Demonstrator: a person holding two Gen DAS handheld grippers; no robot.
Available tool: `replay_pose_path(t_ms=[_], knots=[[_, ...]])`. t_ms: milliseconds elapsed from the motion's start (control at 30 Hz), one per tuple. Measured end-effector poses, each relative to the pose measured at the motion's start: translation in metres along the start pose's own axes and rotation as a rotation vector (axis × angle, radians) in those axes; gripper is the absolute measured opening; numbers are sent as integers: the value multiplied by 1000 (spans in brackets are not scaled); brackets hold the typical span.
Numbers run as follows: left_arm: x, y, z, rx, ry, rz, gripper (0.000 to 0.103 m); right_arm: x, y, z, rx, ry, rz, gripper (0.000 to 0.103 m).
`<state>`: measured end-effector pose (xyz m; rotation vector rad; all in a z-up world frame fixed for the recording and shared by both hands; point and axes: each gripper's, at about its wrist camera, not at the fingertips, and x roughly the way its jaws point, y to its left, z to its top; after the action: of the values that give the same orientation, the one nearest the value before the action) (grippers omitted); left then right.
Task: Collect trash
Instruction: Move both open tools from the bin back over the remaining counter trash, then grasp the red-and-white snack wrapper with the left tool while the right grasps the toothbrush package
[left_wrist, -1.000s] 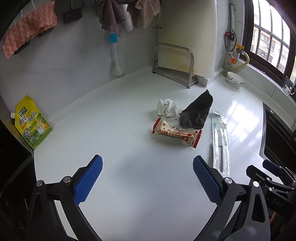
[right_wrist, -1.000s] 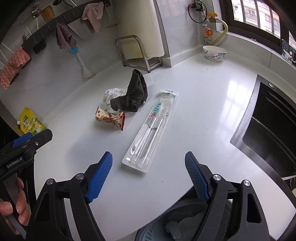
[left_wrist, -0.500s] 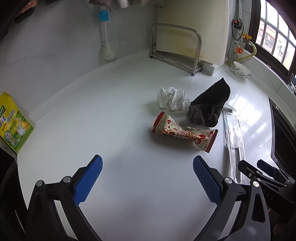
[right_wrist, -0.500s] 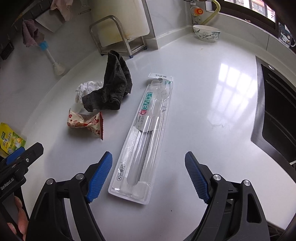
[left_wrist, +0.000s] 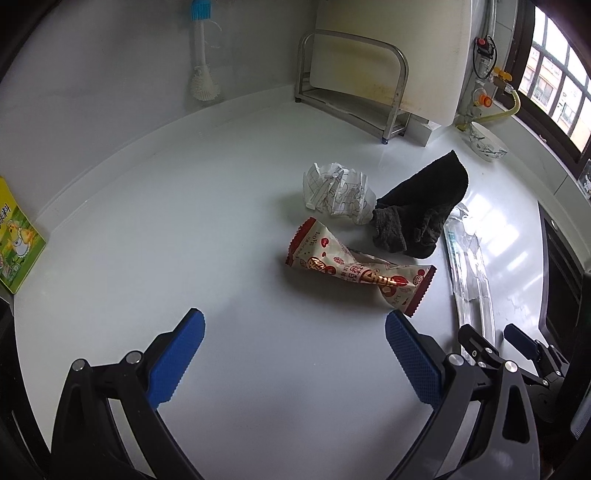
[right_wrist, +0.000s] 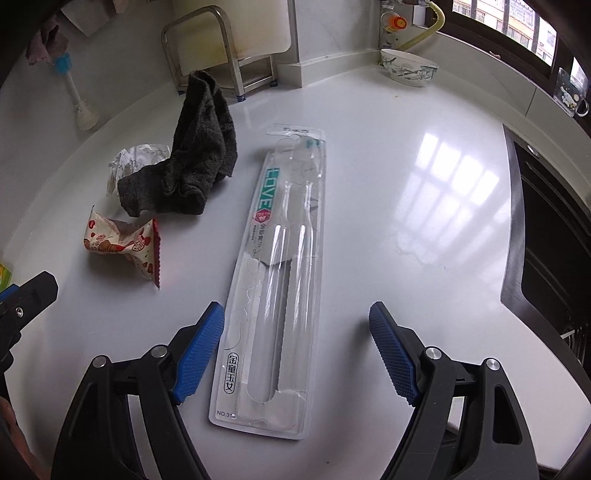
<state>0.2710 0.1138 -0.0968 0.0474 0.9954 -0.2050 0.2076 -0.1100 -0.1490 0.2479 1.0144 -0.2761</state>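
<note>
Trash lies scattered on the glossy white counter. A clear, flat, oblong blister pack stretches straight ahead of the right gripper, its near end between the spread blue ribbed pads, not touched. That gripper is released, tilted down low over the counter. A crinkled red-and-cream snack wrapper, twisted in the middle with saw-tooth ends, sits ahead and slightly right of the left gripper, which is also released and empty, with one end of the wrapper just beyond its right pad. Past the wrapper lie a crumpled white paper and a limp, nubby dark cloth, touching each other. Farther off stand a steel rack, a patterned bowl and a hanging brush. Compared with a second ago, both grippers have come closer and lower: the pack and wrapper loom larger, and the bin under the right gripper has left view.
</note>
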Motion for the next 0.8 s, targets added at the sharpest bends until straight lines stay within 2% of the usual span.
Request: replay_pose_path(t_ms=[233,567,800], knots=[[6,-16,5,-29,-11,-14,96,-1,-29,5,46,-18,9,77],[27,-44,18,-59,-4,-27,96,-20,-46,6,23,-99,45,77],[50,-58,24,-41,9,39,96,-21,-57,9,50,-110,52,77]])
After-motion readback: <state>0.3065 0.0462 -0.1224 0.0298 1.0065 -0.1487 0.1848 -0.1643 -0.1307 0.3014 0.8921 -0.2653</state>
